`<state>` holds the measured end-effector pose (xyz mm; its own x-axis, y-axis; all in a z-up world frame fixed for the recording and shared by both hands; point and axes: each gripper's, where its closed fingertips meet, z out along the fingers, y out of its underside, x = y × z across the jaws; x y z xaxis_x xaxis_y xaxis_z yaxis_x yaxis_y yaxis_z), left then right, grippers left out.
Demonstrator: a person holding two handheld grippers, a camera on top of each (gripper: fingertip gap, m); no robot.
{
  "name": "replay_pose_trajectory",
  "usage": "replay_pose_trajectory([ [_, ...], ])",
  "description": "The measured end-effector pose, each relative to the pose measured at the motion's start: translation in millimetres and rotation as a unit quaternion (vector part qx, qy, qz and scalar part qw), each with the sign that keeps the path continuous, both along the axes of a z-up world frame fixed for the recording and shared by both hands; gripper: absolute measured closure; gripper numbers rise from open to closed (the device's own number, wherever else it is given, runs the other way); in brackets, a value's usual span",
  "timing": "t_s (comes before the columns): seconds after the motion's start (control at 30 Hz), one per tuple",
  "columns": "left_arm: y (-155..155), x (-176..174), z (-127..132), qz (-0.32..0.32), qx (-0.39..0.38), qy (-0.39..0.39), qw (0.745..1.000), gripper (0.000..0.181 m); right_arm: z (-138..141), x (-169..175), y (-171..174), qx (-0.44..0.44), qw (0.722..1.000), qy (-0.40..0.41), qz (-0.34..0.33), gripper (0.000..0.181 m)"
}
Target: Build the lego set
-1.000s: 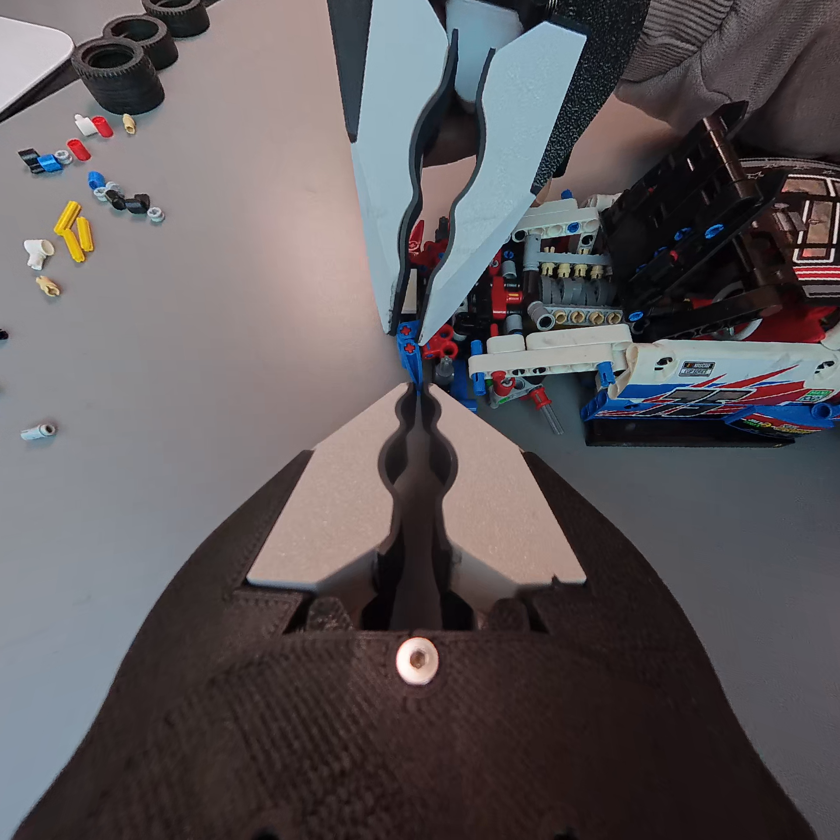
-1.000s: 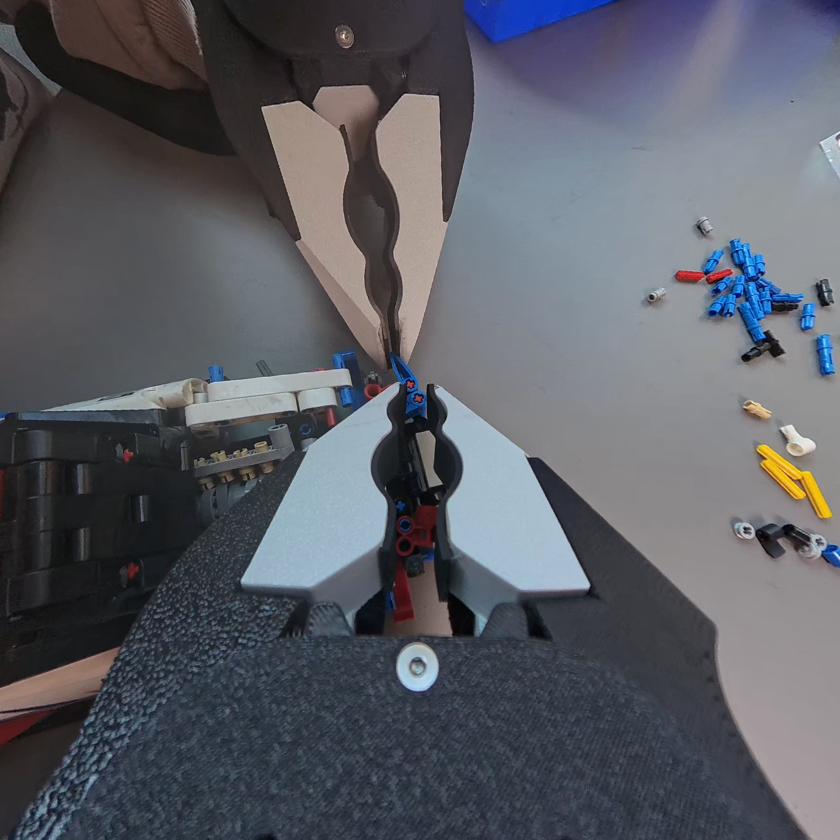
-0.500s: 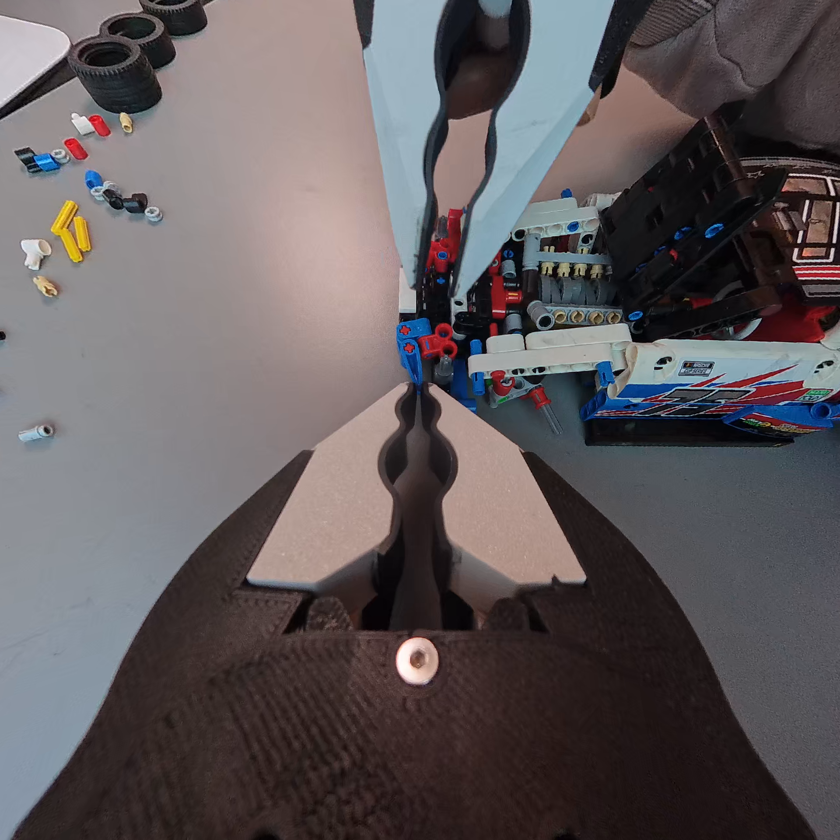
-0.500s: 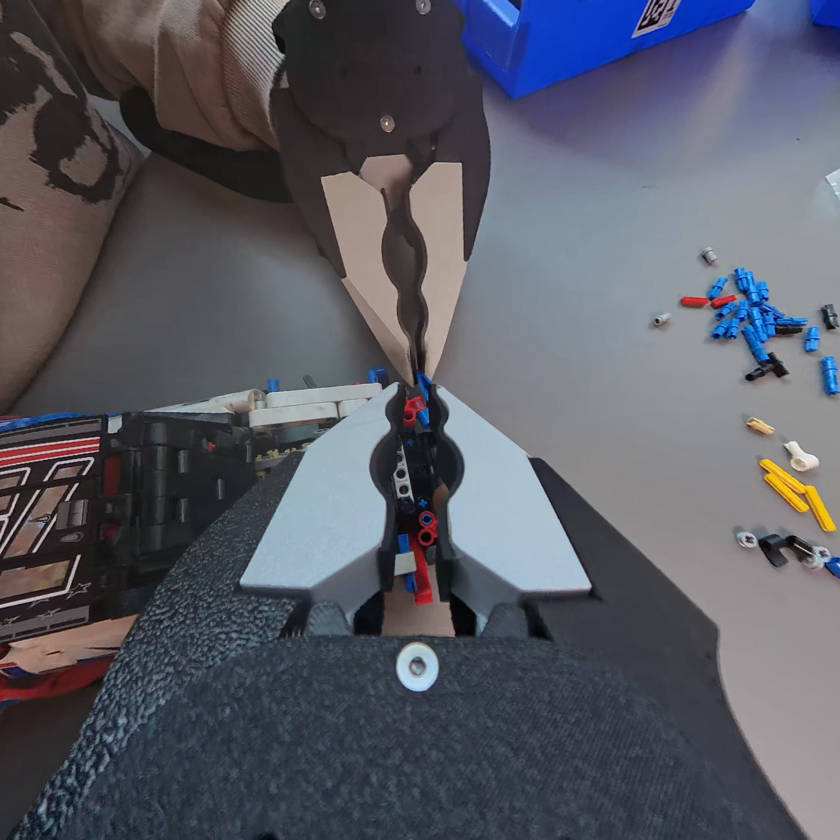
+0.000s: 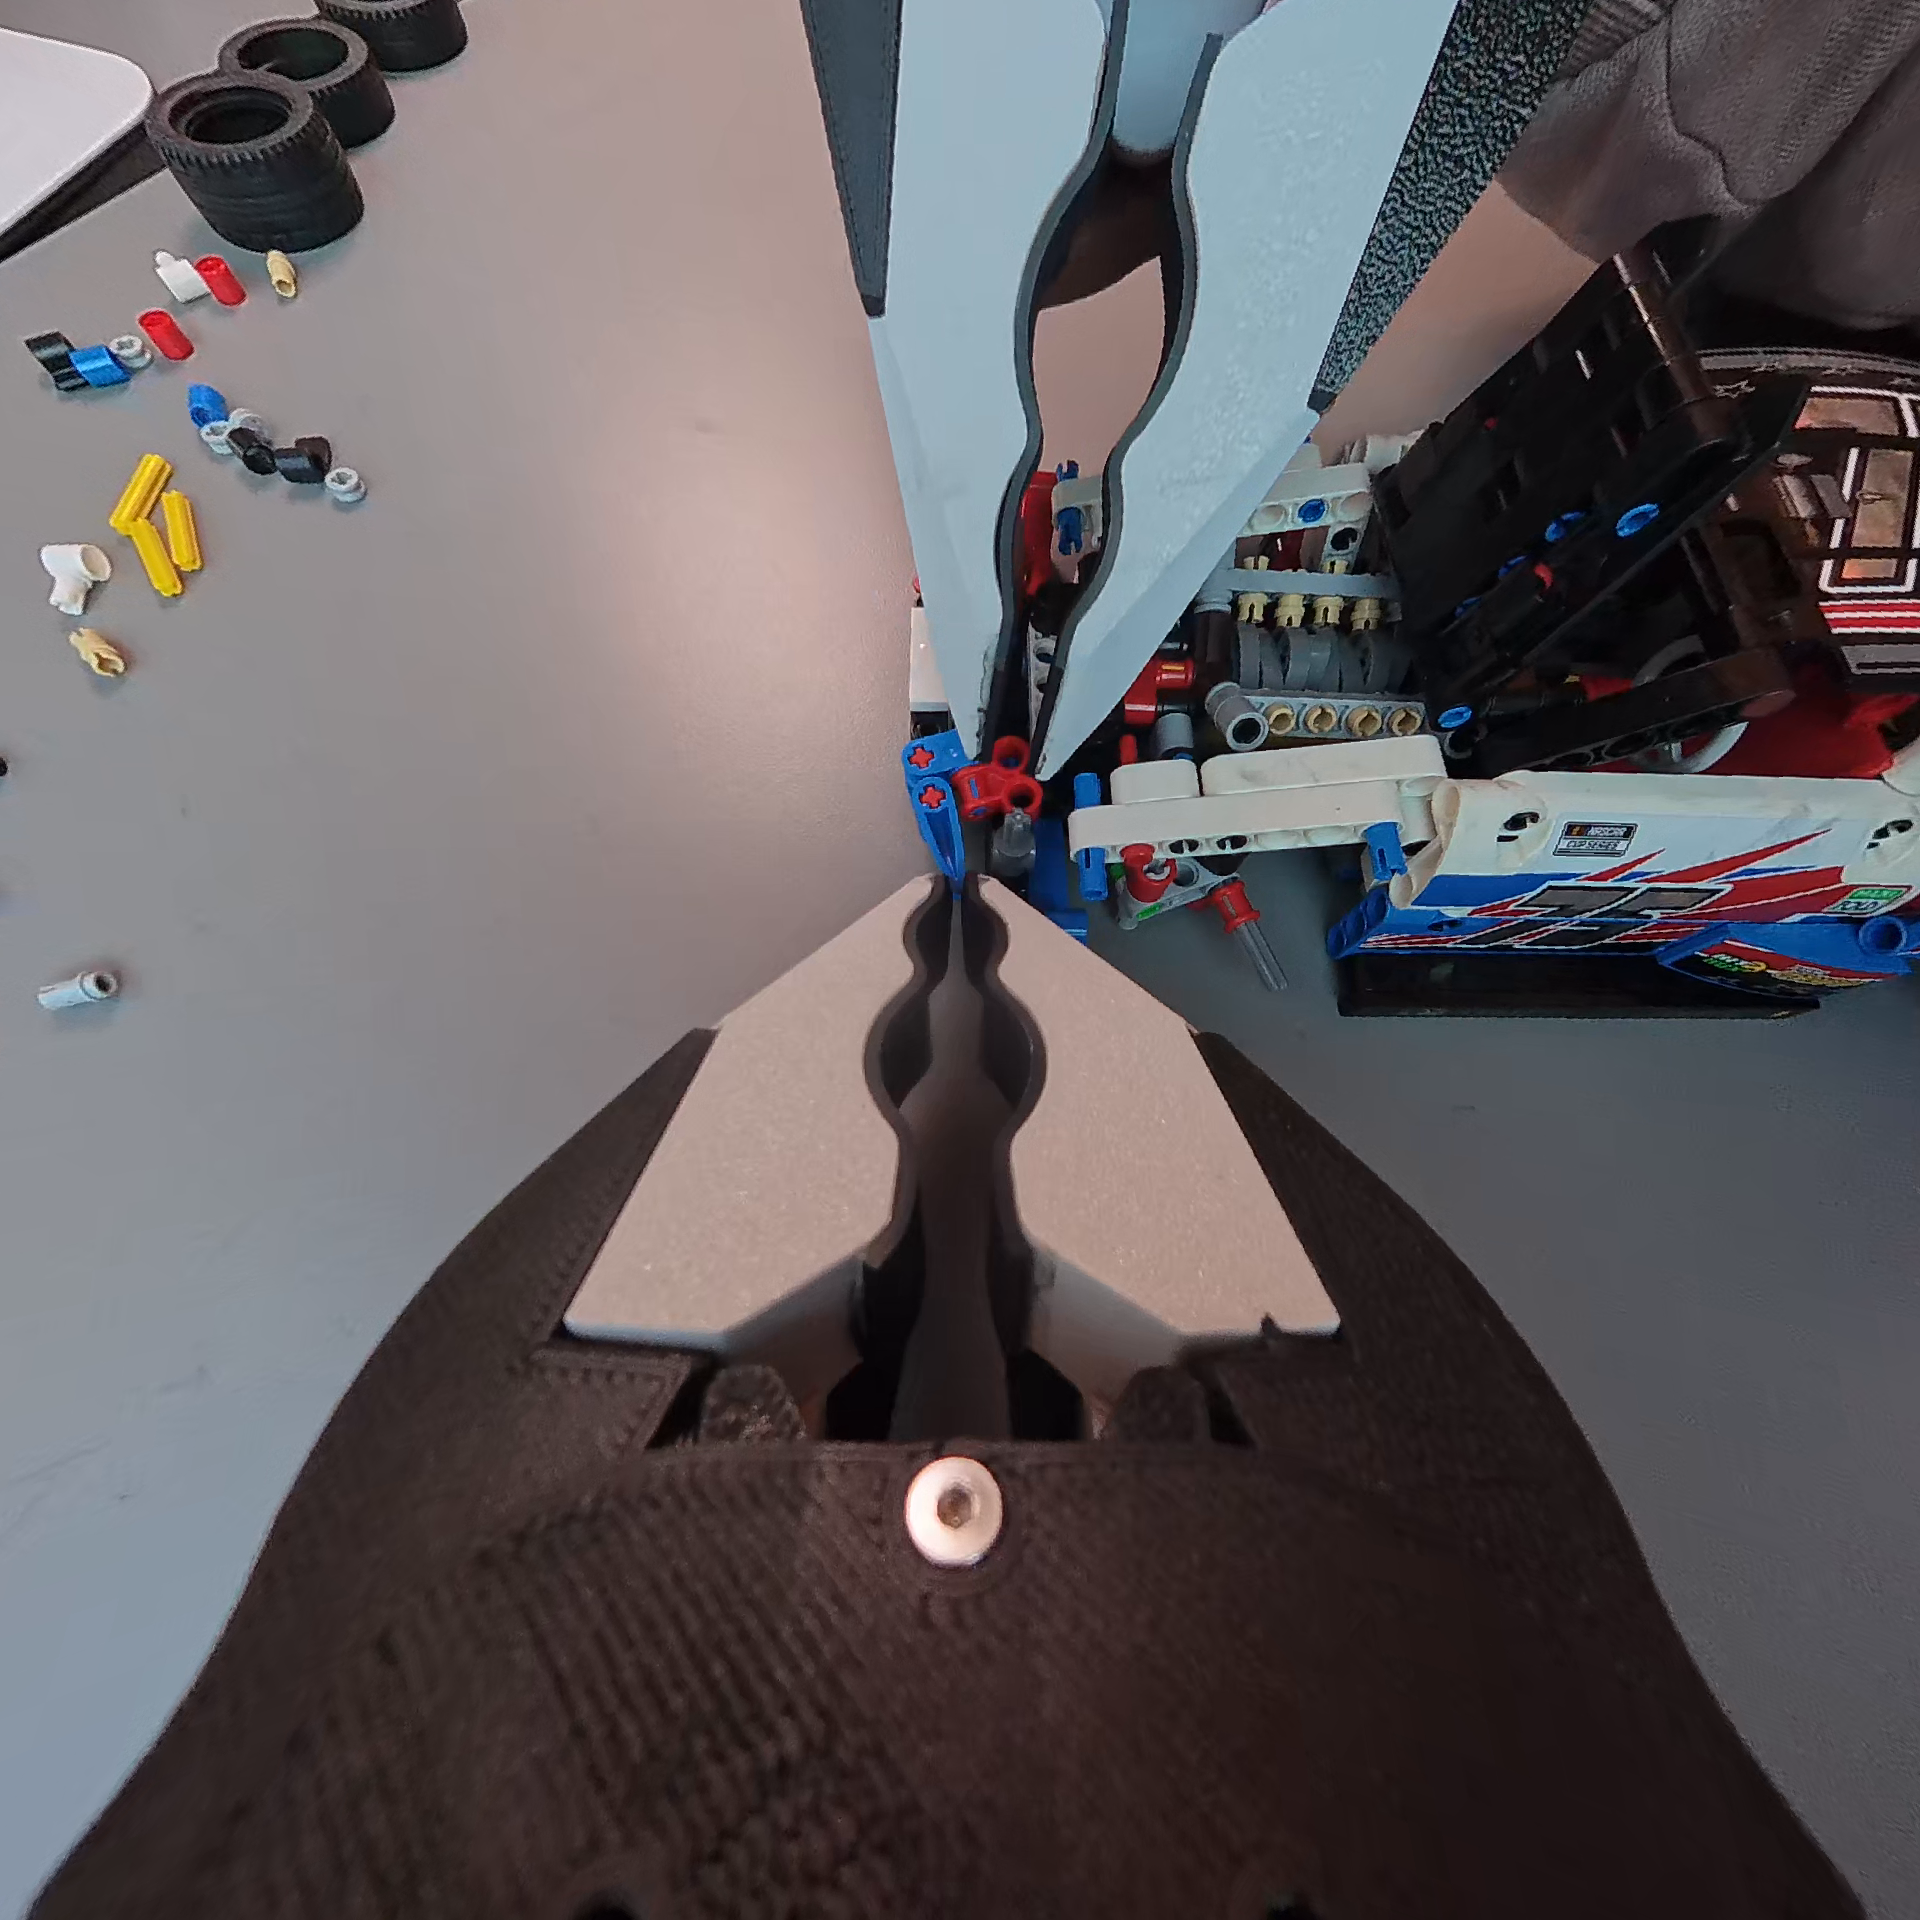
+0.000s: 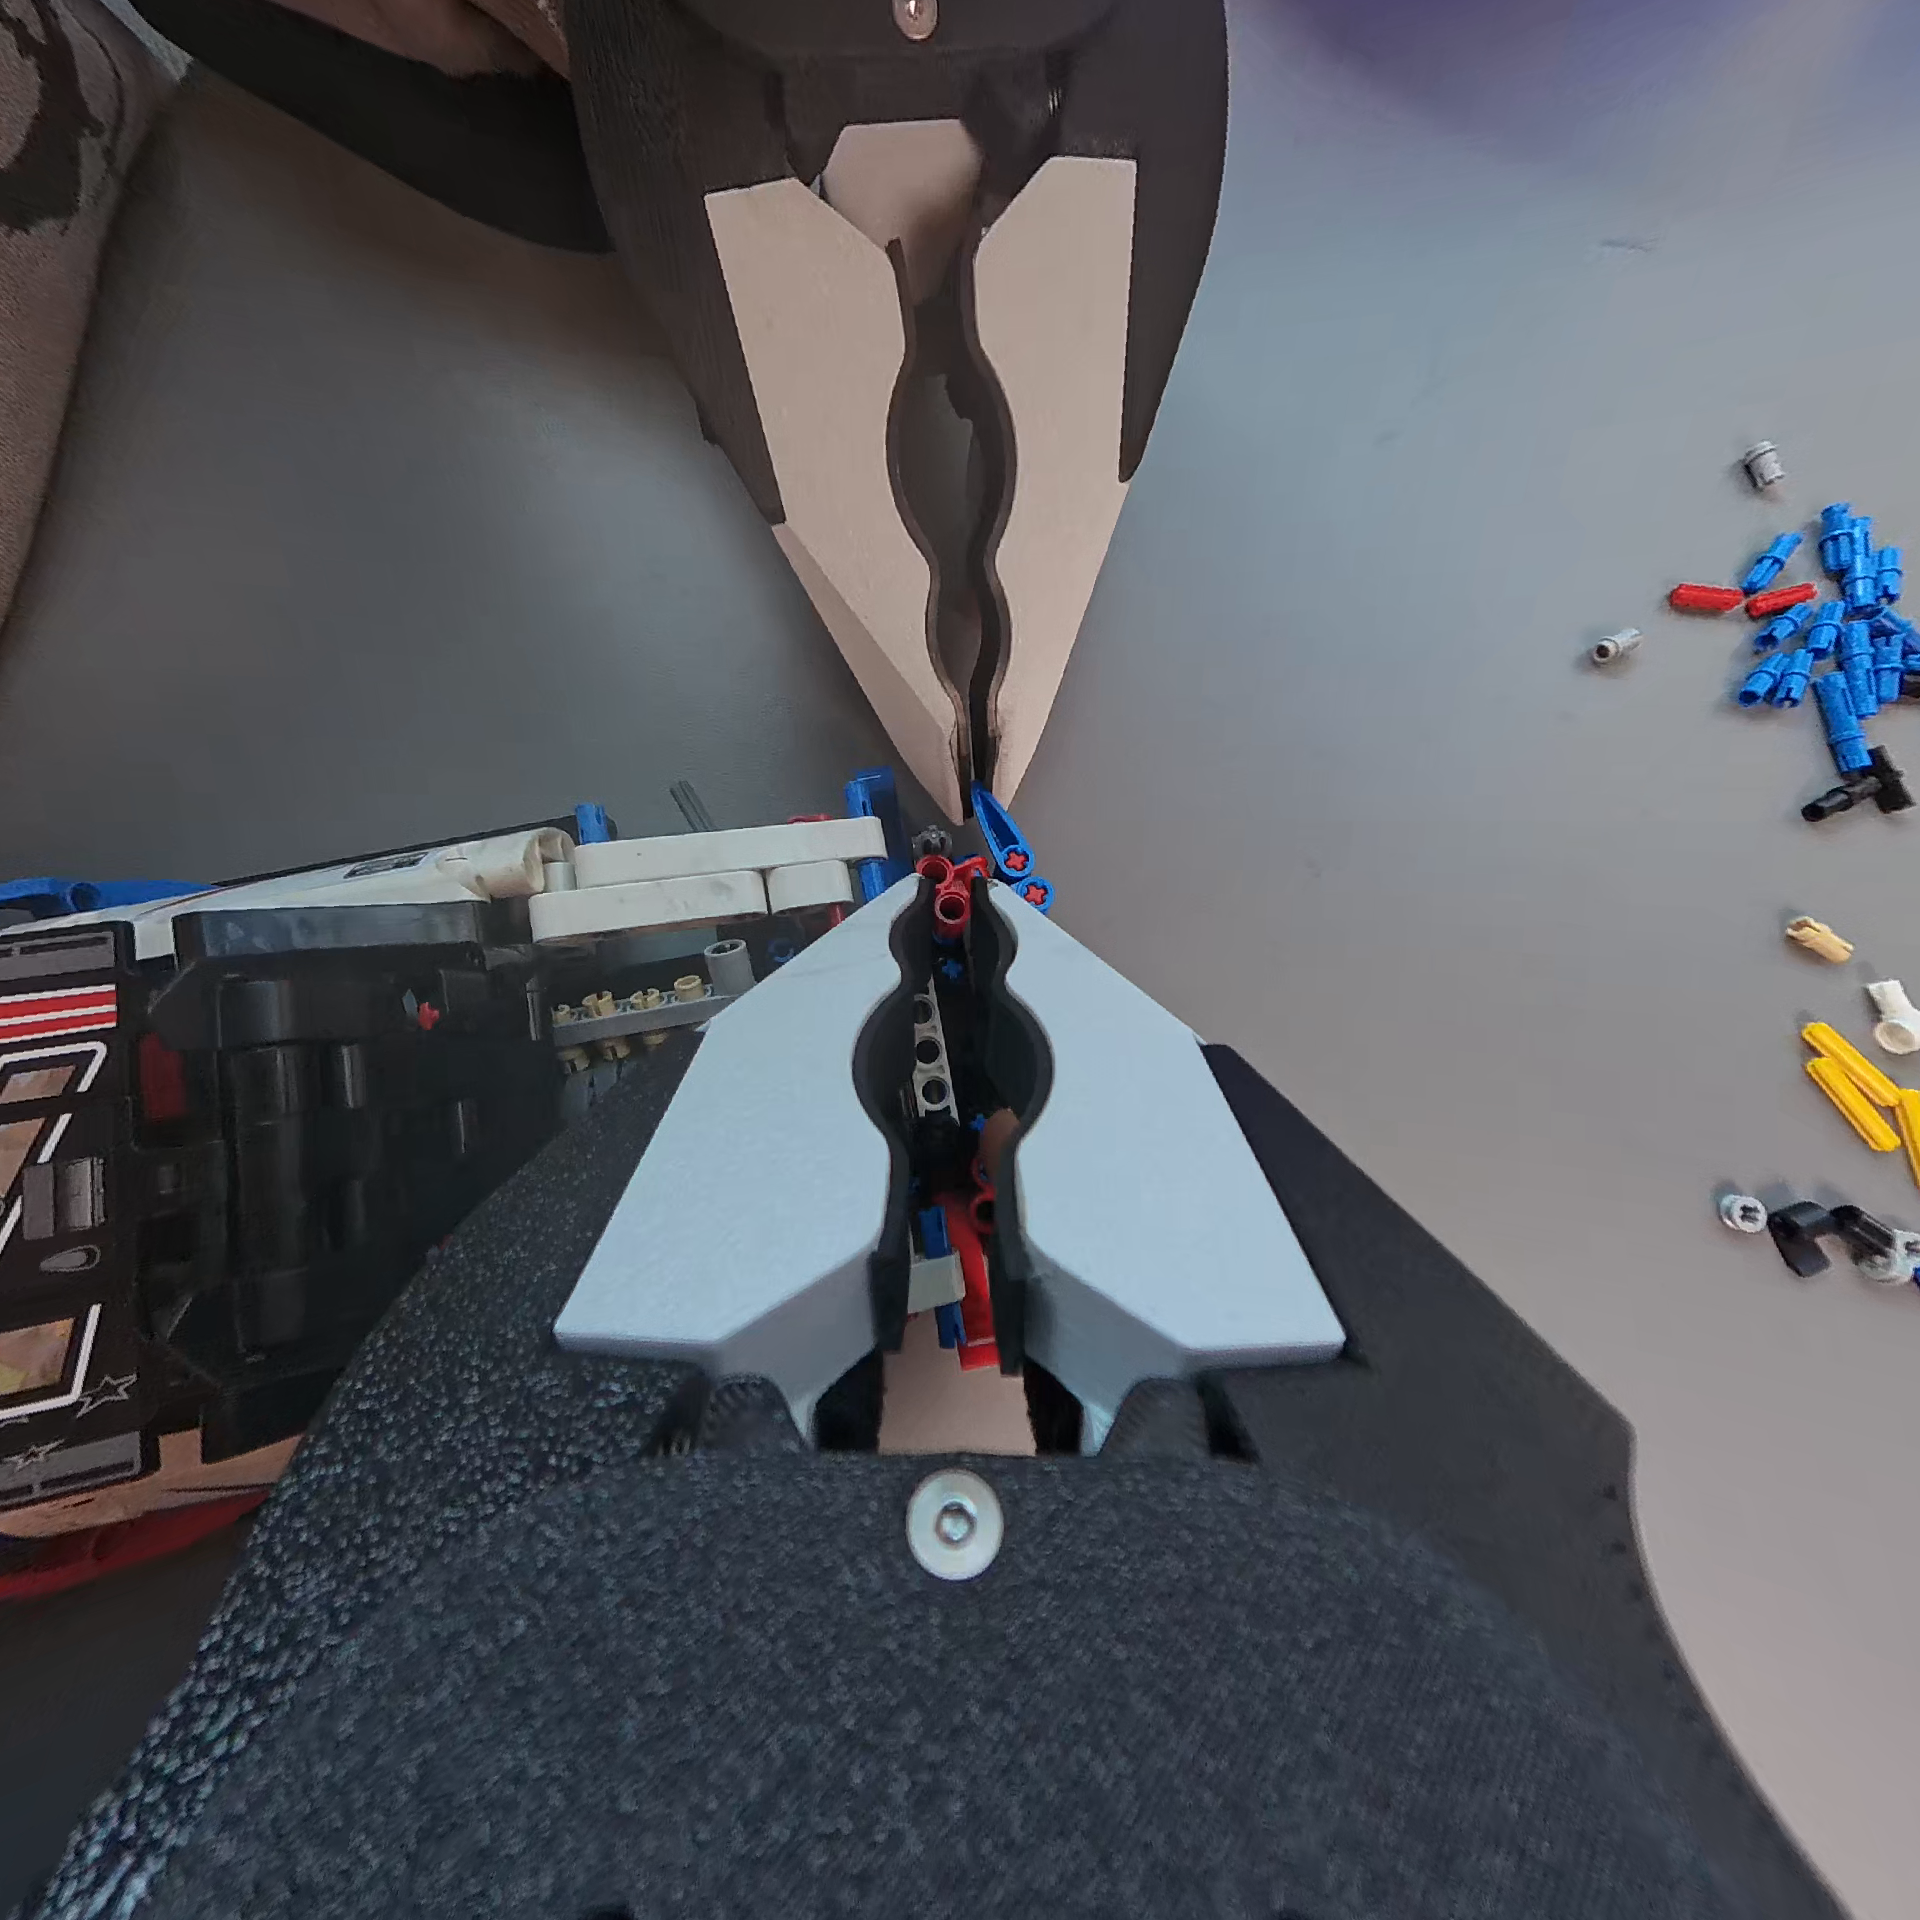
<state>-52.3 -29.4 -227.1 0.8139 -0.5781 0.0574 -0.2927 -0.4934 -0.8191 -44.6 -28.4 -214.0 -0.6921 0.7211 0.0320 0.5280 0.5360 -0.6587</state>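
A lego race car (image 5: pixel 1558 894) with white, blue and red panels lies on the grey table, its open front frame facing both grippers; it also shows in the right wrist view (image 6: pixel 312 1039). My left gripper (image 5: pixel 957 883) is shut on the tip of a thin blue piece (image 5: pixel 932 800) fixed at the car's front corner. My right gripper (image 6: pixel 954 883) reaches over the front frame, its jaws closed to a narrow gap around a red connector (image 6: pixel 951 899) beside the blue piece (image 6: pixel 1003 836). The two grippers meet tip to tip.
Black tyres (image 5: pixel 260 166) stand at the far left. Small loose parts (image 5: pixel 156 520) lie scattered left of the car. A pile of blue pins (image 6: pixel 1839 634) and yellow pieces (image 6: pixel 1860 1091) lie to the right. A person's sleeve (image 5: pixel 1714 125) is above the car. My left and right fingertips are right by each other.
The right gripper drew back along the car's front, then came forward again onto the red connector. The left gripper has stayed shut on the blue piece.
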Motion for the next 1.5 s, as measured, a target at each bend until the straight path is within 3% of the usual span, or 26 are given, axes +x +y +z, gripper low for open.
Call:
replay_pose_trajectory([
  [0.97, 1.6, 0.4, 2.2, 0.003, 0.009, 0.006, 1.000, 0.181, 2.0, 1.0, 1.5, -0.011, 1.000, -0.013, -0.007, 0.178],
  [1.5, 3.9, -0.2, 4.4, 0.007, 0.016, 0.010, 1.000, 0.181, 2.6, 6.7, 5.8, 0.041, 0.999, -0.021, -0.005, 0.181],
])
